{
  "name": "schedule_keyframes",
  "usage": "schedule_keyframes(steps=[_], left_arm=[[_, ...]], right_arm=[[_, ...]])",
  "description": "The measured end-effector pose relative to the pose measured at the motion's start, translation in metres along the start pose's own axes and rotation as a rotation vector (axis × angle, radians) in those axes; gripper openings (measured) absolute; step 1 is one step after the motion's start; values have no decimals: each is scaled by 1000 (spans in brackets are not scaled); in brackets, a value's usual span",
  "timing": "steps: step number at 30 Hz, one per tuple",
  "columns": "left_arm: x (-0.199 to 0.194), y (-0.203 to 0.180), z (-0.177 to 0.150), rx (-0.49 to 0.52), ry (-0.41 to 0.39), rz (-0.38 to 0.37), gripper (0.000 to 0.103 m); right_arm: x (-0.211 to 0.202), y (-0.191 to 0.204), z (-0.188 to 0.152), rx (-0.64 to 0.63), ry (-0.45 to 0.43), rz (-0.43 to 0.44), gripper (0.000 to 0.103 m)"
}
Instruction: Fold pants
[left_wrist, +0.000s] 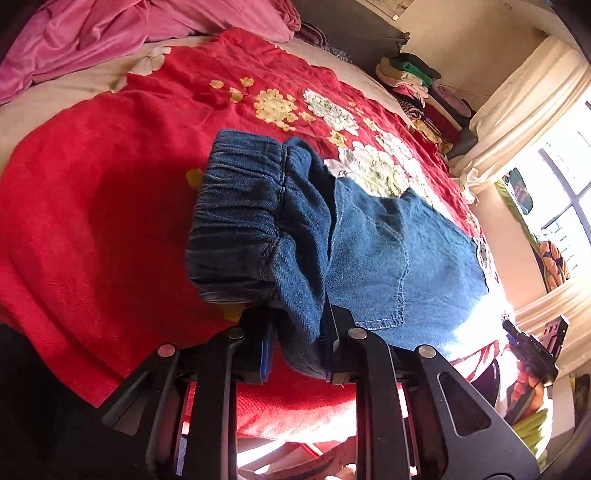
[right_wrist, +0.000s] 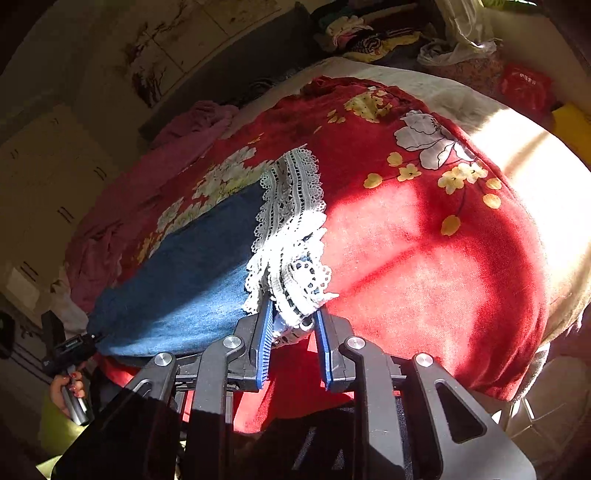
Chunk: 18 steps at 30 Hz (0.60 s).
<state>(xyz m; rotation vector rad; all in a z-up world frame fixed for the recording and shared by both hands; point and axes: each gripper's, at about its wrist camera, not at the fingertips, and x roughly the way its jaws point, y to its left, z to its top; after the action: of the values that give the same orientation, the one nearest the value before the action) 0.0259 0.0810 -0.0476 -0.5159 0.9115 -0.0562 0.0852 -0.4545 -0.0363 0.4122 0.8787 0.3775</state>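
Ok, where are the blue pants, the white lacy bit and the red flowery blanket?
blue pants (left_wrist: 373, 243): left wrist view, on the denim near the back pocket.
white lacy bit (right_wrist: 295, 229): right wrist view, on the lace trim at the leg end.
red flowery blanket (left_wrist: 92, 192): left wrist view, on a plain red part.

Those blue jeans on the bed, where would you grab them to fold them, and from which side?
By the two ends, probably. The jeans lie flat on the red blanket, so only edges offer something to pinch. The left gripper clamps the gathered elastic waistband from the near side; the right gripper clamps the white lace hem from the near edge too.
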Motion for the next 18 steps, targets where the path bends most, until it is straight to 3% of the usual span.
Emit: schedule_keyframes(steps=[10,18], left_arm=[[6,15,-5,-41,6,-28,23],[-13,10,-7,-32,-5,4,36]], right_arm=[[7,12,-9,-69,14,-85,26],[-14,13,-6,-68,-3,-158,46]])
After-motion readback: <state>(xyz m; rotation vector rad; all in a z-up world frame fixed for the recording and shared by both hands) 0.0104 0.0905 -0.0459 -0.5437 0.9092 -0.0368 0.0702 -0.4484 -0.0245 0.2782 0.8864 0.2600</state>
